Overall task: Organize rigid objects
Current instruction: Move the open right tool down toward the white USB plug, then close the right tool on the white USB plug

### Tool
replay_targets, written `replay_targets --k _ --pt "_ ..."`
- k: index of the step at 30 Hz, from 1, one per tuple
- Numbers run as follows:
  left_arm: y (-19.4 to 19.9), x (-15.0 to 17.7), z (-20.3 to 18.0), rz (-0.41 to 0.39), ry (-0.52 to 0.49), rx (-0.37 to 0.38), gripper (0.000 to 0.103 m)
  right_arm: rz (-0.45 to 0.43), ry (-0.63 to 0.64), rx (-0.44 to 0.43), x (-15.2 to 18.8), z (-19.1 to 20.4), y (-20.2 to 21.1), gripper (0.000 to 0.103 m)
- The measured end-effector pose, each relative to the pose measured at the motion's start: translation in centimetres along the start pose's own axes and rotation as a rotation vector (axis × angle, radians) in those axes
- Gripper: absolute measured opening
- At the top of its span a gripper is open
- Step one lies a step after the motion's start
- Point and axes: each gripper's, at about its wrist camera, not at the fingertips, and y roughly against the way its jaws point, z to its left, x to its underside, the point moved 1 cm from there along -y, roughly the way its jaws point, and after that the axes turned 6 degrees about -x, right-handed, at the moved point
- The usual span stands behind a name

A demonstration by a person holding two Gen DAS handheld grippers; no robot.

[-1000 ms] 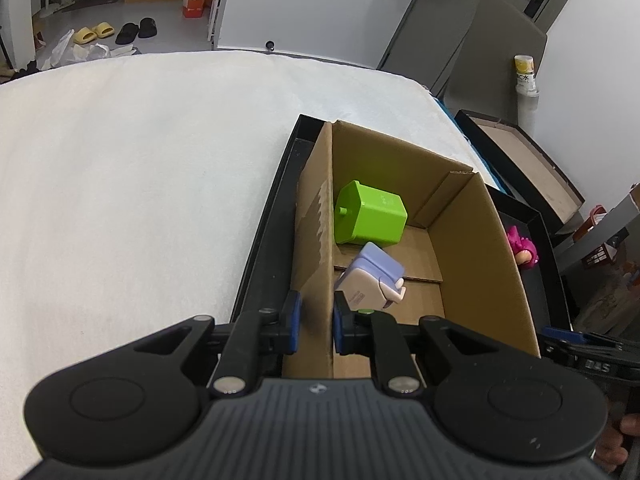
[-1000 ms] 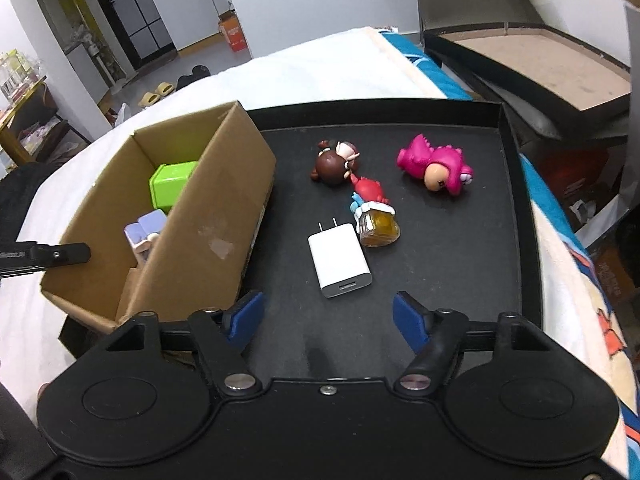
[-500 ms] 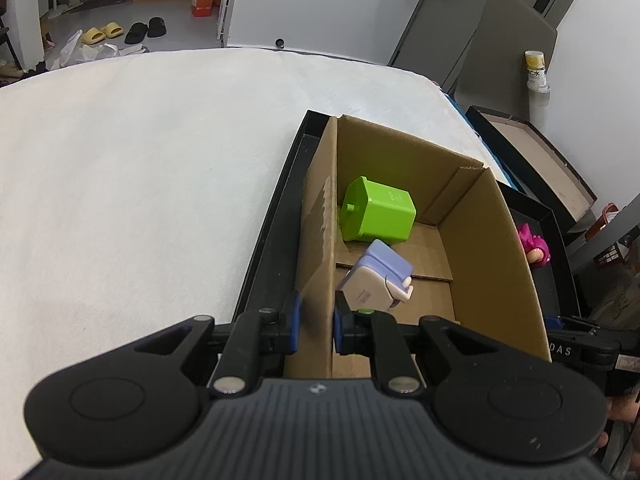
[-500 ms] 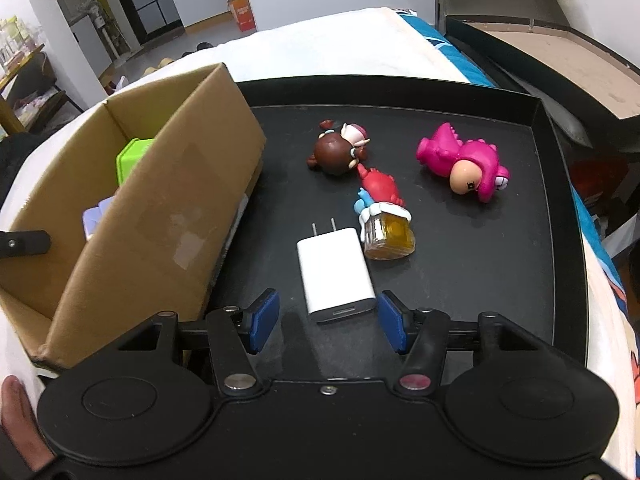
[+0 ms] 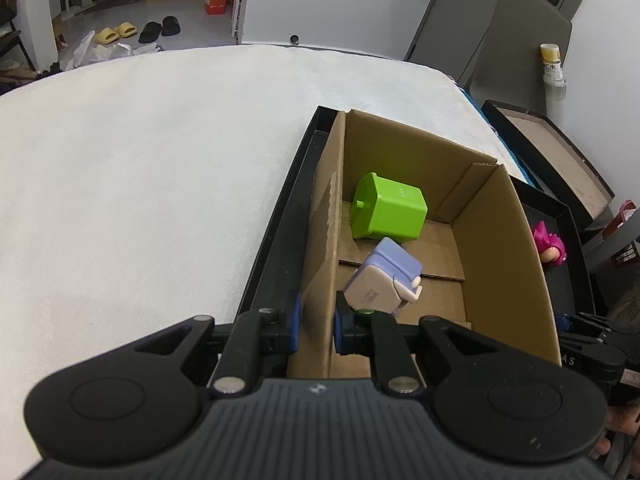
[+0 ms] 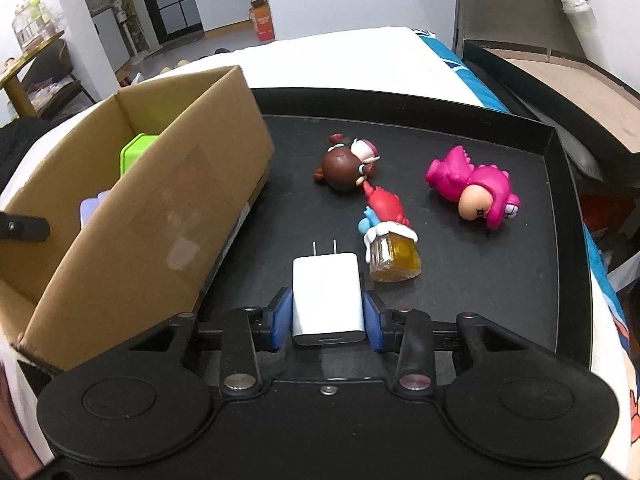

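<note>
In the right wrist view, a tray [image 6: 560, 216] fills the centre and right of the frame, lying on a bed [image 6: 360, 52]. A cardboard box [image 6: 168, 216] stands on the tray's left part. At lower centre a charger [image 6: 328, 296] lies on the tray floor between the fingers of the right hand-held gripper [image 6: 327, 318]. Just right of it lies a small jar figure [image 6: 390, 242], and above that a round-headed figure [image 6: 348, 166]. A dinosaur toy [image 6: 476, 188] lies at centre right.

In the left wrist view, a cube [image 5: 388, 212] lies inside the box toward the far end, with a plug adapter [image 5: 384, 278] below it in the frame. The left hand-held gripper [image 5: 316, 322] straddles the box's left wall at lower centre.
</note>
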Motion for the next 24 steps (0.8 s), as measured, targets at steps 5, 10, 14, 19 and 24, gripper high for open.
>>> replay_targets --k 5,10,14,19,24 --pt "0.3 0.1 -0.1 -0.001 0.000 -0.008 0.015 0.024 0.008 0.015 0.0 1.2 0.3 0.037" --pt "0.4 0.2 -0.1 0.002 0.002 -0.008 0.015 0.035 0.028 0.030 0.5 2.0 1.0 0.037" --pt "0.5 0.3 -0.1 0.001 -0.006 -0.004 0.015 0.037 0.035 0.055 0.2 2.5 1.7 0.036" --pt "0.9 0.3 -0.1 -0.006 -0.009 0.005 0.015 0.019 0.011 0.062 -0.1 3.1 3.1 0.036" --pt "1.3 0.4 0.1 -0.011 -0.006 0.015 0.015 0.013 -0.001 0.091 -0.3 3.6 4.5 0.036"
